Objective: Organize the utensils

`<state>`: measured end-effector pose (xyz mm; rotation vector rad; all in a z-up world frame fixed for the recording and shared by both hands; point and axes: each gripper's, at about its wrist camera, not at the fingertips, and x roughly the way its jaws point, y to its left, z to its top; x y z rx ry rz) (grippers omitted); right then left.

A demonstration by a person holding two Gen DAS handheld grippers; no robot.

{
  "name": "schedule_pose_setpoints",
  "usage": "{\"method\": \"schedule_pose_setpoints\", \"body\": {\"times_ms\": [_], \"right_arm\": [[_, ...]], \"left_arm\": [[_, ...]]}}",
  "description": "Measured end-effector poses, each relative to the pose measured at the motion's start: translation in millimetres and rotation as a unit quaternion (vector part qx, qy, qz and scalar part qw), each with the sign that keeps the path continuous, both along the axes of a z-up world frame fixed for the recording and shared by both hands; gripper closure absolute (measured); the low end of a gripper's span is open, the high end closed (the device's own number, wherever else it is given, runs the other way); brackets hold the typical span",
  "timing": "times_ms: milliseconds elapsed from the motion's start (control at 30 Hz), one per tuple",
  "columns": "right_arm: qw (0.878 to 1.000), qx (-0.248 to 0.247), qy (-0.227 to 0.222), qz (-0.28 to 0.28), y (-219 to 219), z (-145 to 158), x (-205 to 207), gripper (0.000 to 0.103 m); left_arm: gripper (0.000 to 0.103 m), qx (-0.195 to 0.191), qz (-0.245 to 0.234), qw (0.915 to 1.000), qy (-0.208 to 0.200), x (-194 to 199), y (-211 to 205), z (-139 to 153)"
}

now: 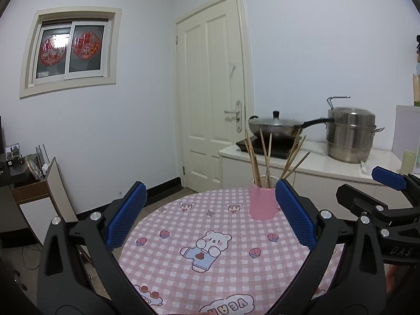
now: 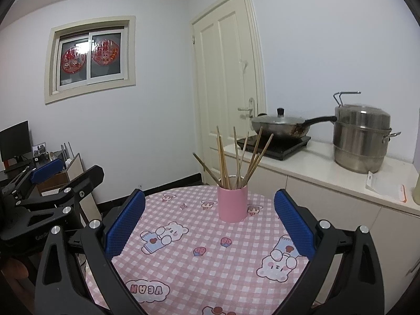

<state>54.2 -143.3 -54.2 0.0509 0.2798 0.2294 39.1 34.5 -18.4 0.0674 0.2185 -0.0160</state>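
A pink cup stands upright near the far edge of a round table with a pink checked cloth. Several wooden chopsticks stick out of it, fanned apart. My left gripper is open and empty, held above the table short of the cup, whose right side is partly hidden by the right blue pad. My right gripper is also open and empty, with the cup beyond its fingers. Each gripper shows at the edge of the other's view.
A white counter behind the table carries a lidded wok on a black hob and a steel steamer pot. A closed door is beyond. A low cabinet stands at the left.
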Motion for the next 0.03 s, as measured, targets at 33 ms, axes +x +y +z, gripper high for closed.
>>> {"method": "schedule_pose_setpoints", "body": {"times_ms": [33], "right_arm": [[1.0,0.0,0.005,0.0,0.0,-2.6,3.8,0.008]], "left_arm": [[0.006,0.001,0.001,1.0,0.006,4.2,0.2,-2.9]]}}
